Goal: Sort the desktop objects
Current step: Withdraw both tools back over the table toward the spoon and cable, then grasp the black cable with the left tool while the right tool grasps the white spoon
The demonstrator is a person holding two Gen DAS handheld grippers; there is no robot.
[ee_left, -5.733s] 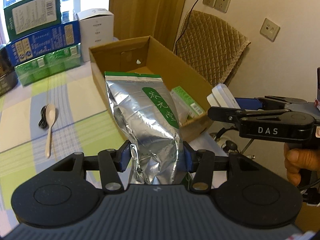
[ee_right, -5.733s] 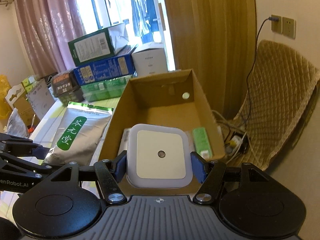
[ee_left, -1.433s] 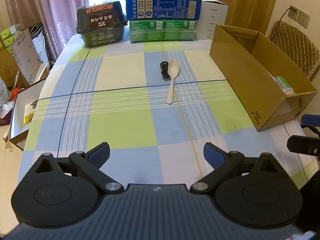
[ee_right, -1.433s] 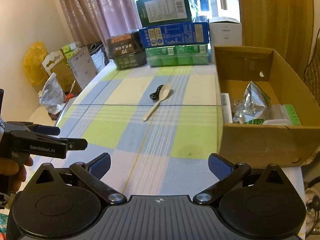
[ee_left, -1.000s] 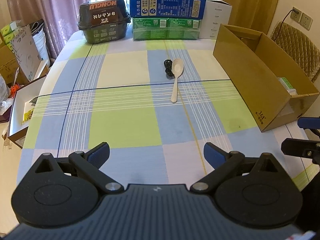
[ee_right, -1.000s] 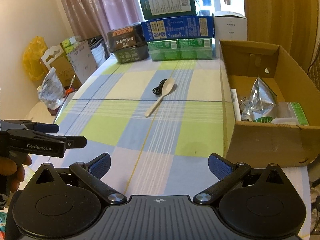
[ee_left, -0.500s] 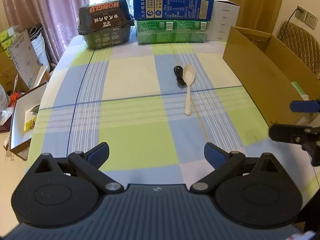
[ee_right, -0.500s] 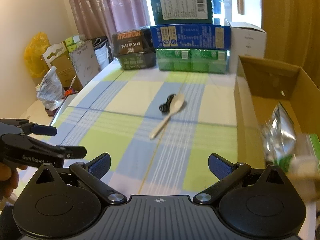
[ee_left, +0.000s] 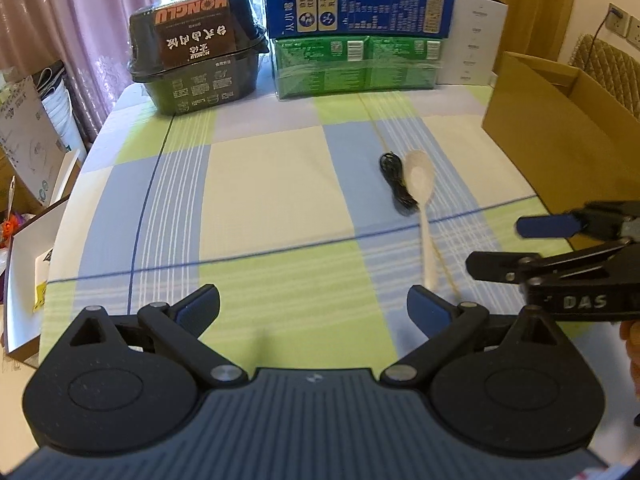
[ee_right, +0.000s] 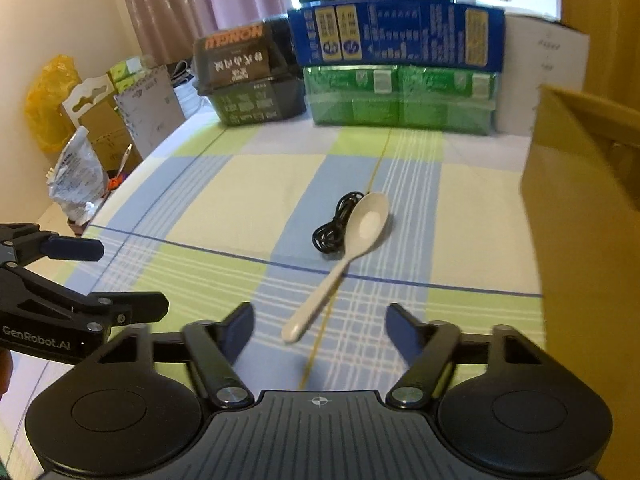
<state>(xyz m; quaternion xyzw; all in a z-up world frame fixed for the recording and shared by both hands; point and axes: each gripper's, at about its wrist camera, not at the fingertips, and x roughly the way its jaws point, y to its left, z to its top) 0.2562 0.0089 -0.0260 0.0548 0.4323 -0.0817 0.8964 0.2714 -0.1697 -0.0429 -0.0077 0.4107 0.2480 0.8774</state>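
A cream plastic spoon (ee_right: pixel 352 248) (ee_left: pixel 422 196) lies on the checked tablecloth with a small coiled black cable (ee_right: pixel 334 224) (ee_left: pixel 396 184) touching its bowl on the left. My right gripper (ee_right: pixel 320 334) is open just short of the spoon's handle end, which points between its fingers. My left gripper (ee_left: pixel 314 306) is open and empty over the cloth, left of the spoon handle. The right gripper (ee_left: pixel 496 246) shows at the right of the left wrist view. The brown cardboard box (ee_right: pixel 580 216) (ee_left: pixel 552 136) stands at the right.
Along the table's far edge stand a black food box (ee_left: pixel 196 68), stacked green and blue cartons (ee_left: pixel 356 40) and a white box (ee_left: pixel 472 40). Bags and cardboard (ee_right: pixel 80 148) sit on the floor past the left edge. A wall socket (ee_left: pixel 624 26) and a quilted chair back (ee_left: pixel 608 64) are behind the box.
Both grippers have moved forward over the table toward the spoon and cable. The right gripper swung left, away from the box, and its fingers have narrowed somewhat.
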